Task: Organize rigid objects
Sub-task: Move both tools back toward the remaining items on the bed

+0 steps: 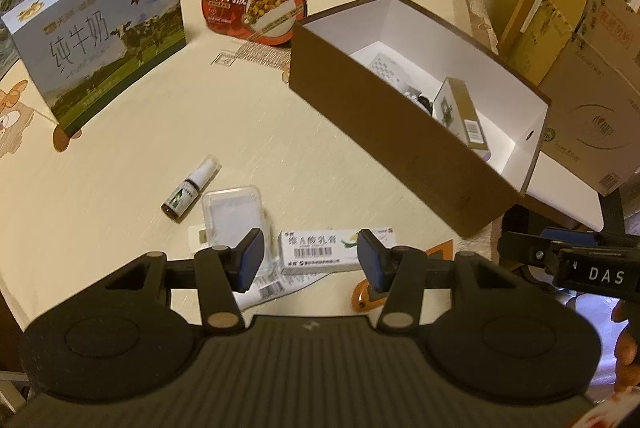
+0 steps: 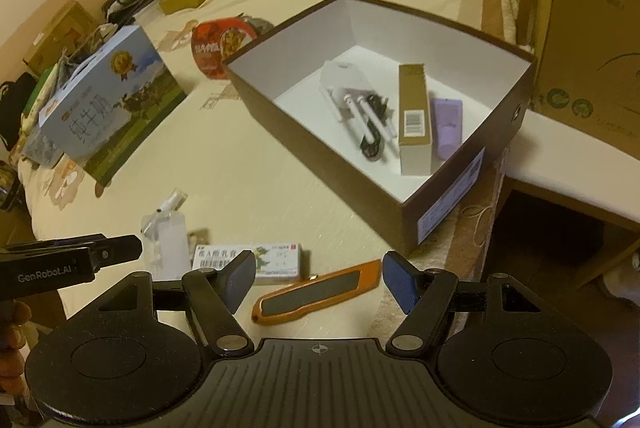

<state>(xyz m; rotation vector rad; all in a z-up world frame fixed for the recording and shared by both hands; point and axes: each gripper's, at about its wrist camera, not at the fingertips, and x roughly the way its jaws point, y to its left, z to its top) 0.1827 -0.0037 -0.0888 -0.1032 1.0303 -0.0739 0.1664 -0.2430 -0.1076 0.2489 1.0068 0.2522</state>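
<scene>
Left gripper (image 1: 309,260) spread, empty, above the medicine carton (image 1: 338,251); right gripper (image 2: 319,278) spread over the orange utility knife (image 2: 316,293). Brown box (image 2: 444,204) holds blurred items; its near wall hides them partly in the left view.

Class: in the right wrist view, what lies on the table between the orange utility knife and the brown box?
Nothing: bare tablecloth separates the orange utility knife from the brown box, shown in the right wrist view.

Left gripper (image 1: 310,260): black ribbed body, two round discs, blue finger pads, brass-coloured pivot pins.
Right gripper (image 2: 319,282): same build; white "DAS" lettering on its side.
Skin: fingers visible at frame edges.
</scene>
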